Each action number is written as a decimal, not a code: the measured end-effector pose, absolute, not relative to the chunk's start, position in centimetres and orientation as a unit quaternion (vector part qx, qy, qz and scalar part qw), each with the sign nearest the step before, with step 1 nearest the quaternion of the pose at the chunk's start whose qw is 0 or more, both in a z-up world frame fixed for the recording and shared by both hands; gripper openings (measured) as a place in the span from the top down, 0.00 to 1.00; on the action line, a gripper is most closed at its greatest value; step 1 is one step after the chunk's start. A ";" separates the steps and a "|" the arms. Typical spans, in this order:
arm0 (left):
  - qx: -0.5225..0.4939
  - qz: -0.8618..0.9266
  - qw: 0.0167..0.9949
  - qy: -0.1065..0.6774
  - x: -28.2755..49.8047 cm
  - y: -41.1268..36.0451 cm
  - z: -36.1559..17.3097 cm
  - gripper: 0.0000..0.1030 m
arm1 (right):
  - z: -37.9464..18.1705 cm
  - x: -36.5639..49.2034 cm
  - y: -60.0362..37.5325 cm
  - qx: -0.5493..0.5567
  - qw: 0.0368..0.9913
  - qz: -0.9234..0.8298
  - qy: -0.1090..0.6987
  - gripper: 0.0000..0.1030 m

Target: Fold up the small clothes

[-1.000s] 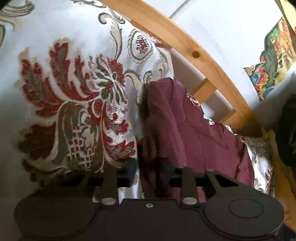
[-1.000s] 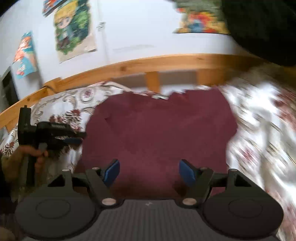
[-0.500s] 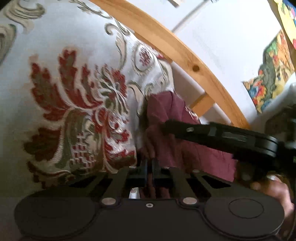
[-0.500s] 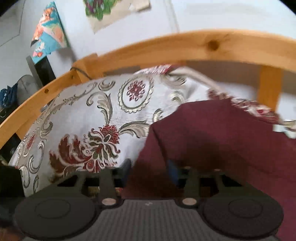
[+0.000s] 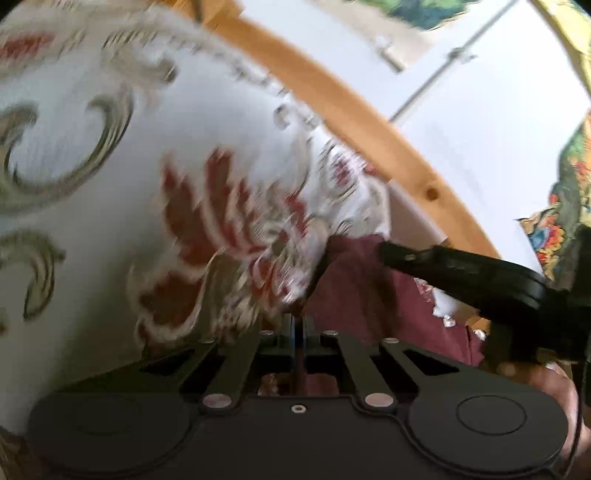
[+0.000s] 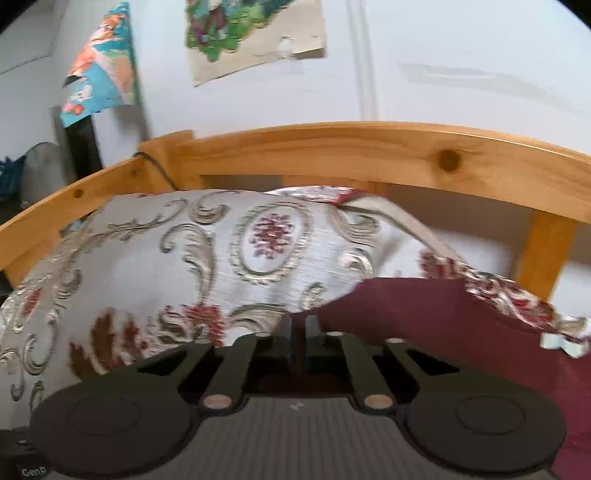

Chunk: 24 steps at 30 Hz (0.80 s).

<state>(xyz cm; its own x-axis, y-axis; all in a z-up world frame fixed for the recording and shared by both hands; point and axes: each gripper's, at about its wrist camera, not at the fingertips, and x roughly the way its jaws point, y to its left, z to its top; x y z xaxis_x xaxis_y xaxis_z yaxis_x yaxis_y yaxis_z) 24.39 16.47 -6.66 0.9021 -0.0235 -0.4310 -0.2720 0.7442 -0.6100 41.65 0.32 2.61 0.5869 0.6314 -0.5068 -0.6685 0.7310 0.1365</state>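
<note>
A maroon garment (image 5: 373, 302) lies on a white bedspread with a red and gold floral pattern (image 5: 110, 177). My left gripper (image 5: 298, 325) is shut on the garment's near left edge. My right gripper (image 6: 299, 325) is shut on the garment's (image 6: 443, 325) left edge, where it meets the bedspread (image 6: 184, 266). In the left wrist view the right gripper's black body (image 5: 472, 273) reaches in from the right over the garment. The pinched cloth is mostly hidden by the jaws.
A wooden bed rail (image 6: 369, 155) curves behind the bedspread, with slats (image 6: 543, 254) below it. It also shows in the left wrist view (image 5: 369, 122). Posters (image 6: 251, 33) hang on the white wall. A colourful cloth (image 5: 569, 206) sits at far right.
Both grippers went from open to shut on the garment's left edge. The right gripper swung left and closer to the left one. The left view is now blurred with motion.
</note>
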 end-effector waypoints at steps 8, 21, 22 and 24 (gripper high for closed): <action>-0.358 0.090 0.902 0.222 24.3 16.2 -6.6 0.67 | 3.5 36.7 -8.9 -0.012 0.923 0.294 0.248 0.12; -0.282 0.044 0.924 0.255 21.3 11.0 -5.2 0.06 | -0.5 18.4 -23.8 -0.048 0.951 0.147 0.267 0.00; -0.272 0.040 0.925 0.264 21.0 10.5 -5.2 0.05 | -1.1 17.4 -24.4 -0.051 0.949 0.135 0.279 0.00; -0.253 0.034 0.924 0.285 20.2 9.7 -5.2 0.04 | -2.3 15.7 -26.1 -0.043 0.944 0.116 0.307 0.00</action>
